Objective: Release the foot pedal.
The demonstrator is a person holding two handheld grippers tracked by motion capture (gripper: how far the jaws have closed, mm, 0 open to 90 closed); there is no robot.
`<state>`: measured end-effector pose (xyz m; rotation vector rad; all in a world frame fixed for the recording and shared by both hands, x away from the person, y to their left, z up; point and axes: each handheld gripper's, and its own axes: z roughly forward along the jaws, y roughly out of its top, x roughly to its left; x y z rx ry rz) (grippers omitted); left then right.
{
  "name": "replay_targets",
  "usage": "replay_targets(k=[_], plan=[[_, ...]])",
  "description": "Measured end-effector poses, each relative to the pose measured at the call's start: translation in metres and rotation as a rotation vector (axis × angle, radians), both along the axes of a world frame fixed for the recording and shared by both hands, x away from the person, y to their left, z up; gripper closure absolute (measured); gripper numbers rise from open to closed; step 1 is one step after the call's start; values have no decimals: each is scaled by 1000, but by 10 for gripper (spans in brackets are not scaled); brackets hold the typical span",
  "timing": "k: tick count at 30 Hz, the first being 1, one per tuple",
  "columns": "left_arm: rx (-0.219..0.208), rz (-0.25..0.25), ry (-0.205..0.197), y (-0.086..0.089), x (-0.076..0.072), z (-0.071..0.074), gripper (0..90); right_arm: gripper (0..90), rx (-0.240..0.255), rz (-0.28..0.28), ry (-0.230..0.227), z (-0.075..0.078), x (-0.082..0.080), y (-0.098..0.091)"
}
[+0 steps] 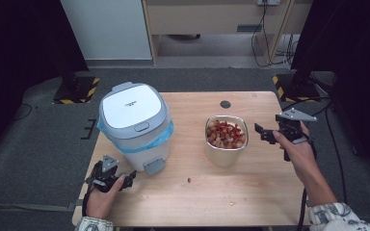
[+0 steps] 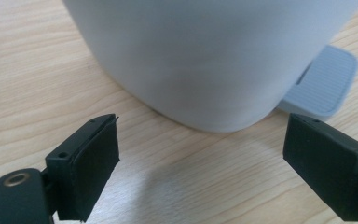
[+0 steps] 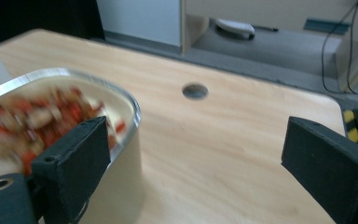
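The metal container (image 1: 226, 139) full of red and pale food scraps stands on the table (image 1: 250, 192), right of the middle, upright, its long side running away from the person; a white bin (image 1: 136, 126) with a blue bag under its closed lid stands well apart on the left, its grey pedal (image 1: 153, 166) facing the person.

The right gripper (image 1: 265, 133) is the nearer one to the container; it hangs just beside the container's right rim, pointing toward it from the right, jaws apart with nothing between them. In the right gripper view one jaw sits in front of the rim (image 3: 121, 100) and the other stands over bare wood, so I judge the next move is to bring the wall between the jaws.

The left gripper (image 1: 129, 179) lies low near the pedal (image 2: 324, 84); its jaws stand wide and empty, touching neither the bin nor the pedal. One small crumb (image 1: 189, 180) lies on the wood between the two hands.
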<state>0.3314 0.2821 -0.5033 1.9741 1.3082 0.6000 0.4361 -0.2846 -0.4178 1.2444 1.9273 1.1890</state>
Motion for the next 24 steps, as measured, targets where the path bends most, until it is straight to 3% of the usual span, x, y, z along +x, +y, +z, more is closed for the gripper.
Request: replay_targets(k=[11, 18, 24], plan=[[9, 36, 8, 11, 5, -4, 93, 87, -3, -11, 111, -59, -13, -2], [28, 56, 31, 14, 7, -9, 93, 89, -19, -49, 137, -75, -7, 1], [37, 68, 36, 17, 9, -11, 93, 89, -39, -75, 185, -90, -4, 3]])
